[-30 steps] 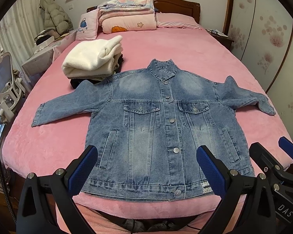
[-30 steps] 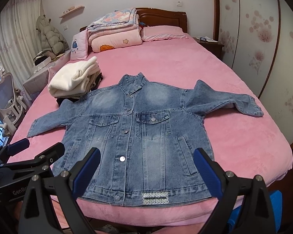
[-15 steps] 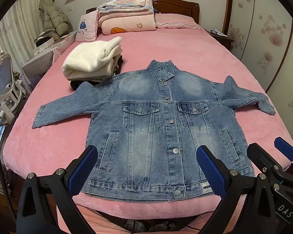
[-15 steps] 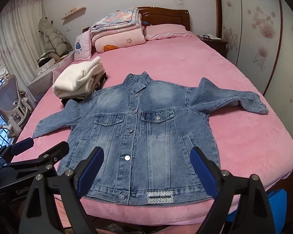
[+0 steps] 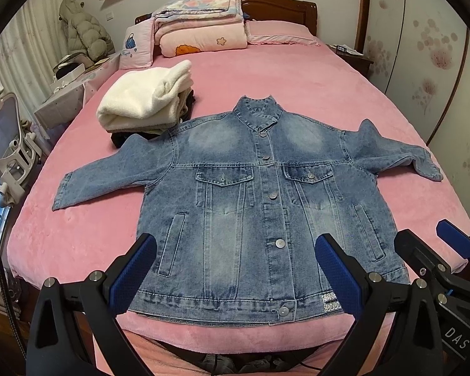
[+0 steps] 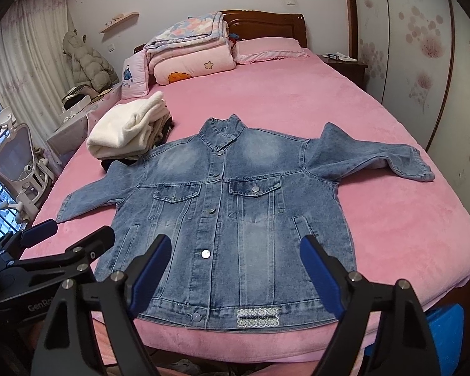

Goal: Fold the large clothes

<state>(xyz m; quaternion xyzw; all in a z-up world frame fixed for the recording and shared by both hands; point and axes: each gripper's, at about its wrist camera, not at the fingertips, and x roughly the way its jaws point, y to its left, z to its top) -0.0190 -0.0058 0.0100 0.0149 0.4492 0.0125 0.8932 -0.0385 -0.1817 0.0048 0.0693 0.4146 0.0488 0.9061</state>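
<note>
A blue denim jacket lies flat and buttoned, front up, on the pink bed, both sleeves spread out; it also shows in the right wrist view. My left gripper is open and empty, held above the jacket's hem at the bed's near edge. My right gripper is open and empty, also above the hem. The right gripper shows at the right in the left wrist view. The left gripper shows at the left in the right wrist view.
A stack of folded clothes topped by a white fleece sits left of the jacket's collar. Folded quilts and pillows lie at the headboard. A white chair and cluttered desk stand left of the bed; wardrobe doors on the right.
The right wrist view has shifted slightly, the jacket sitting a little higher and further right in frame. The jacket itself has not moved. Both grippers stay open.
</note>
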